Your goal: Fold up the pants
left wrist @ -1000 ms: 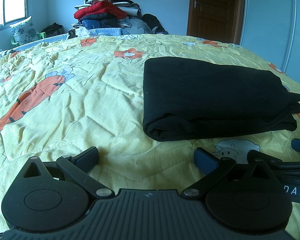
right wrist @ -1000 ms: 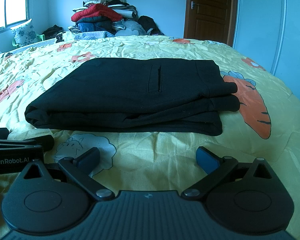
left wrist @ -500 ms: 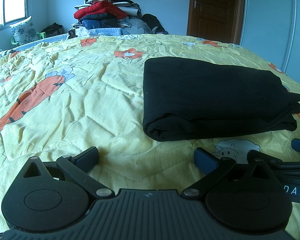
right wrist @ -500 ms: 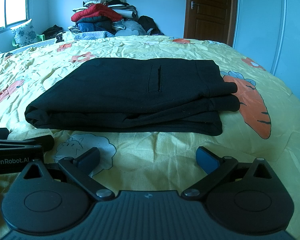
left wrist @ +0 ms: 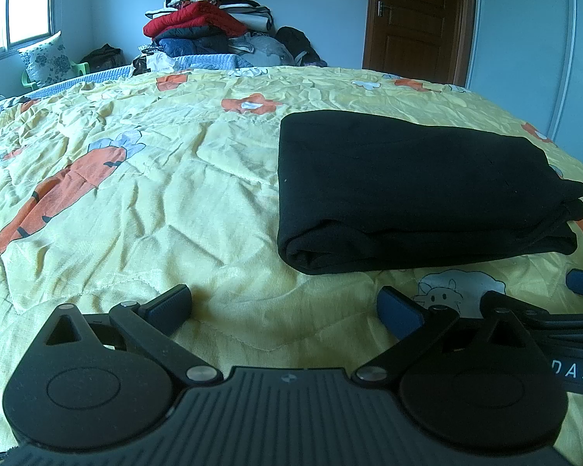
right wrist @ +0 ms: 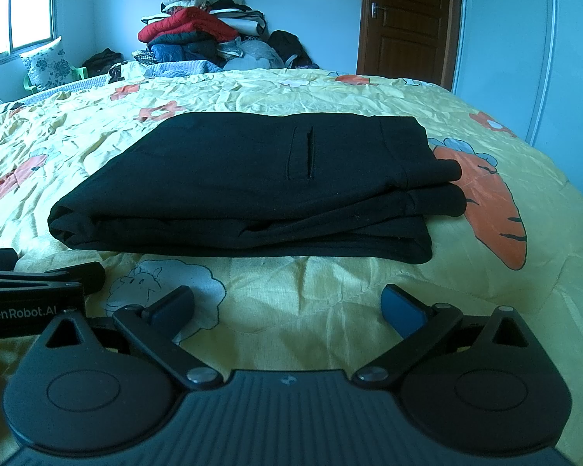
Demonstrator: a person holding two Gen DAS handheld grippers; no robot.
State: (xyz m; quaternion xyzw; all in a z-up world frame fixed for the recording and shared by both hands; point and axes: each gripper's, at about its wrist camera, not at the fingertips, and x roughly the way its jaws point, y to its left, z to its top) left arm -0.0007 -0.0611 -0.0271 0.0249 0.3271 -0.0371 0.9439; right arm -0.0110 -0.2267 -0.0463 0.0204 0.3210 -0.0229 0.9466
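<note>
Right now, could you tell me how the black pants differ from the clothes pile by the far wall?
The black pants are one garment, folded flat into a neat rectangle; the clothes pile is many garments, heaped tall. The pants are all black; the pile mixes red, blue, white and black. Both rest untouched, with neither gripper on them.

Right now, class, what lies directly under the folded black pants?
The folded black pants rest on the yellow carrot-print bedspread. A white sheep print peeks out at their near edge; whatever pattern lies beneath them is covered.

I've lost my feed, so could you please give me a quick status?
Left claw and right claw open, empty. Black pants folded on the bedspread, untouched. Nothing in the way.
</note>
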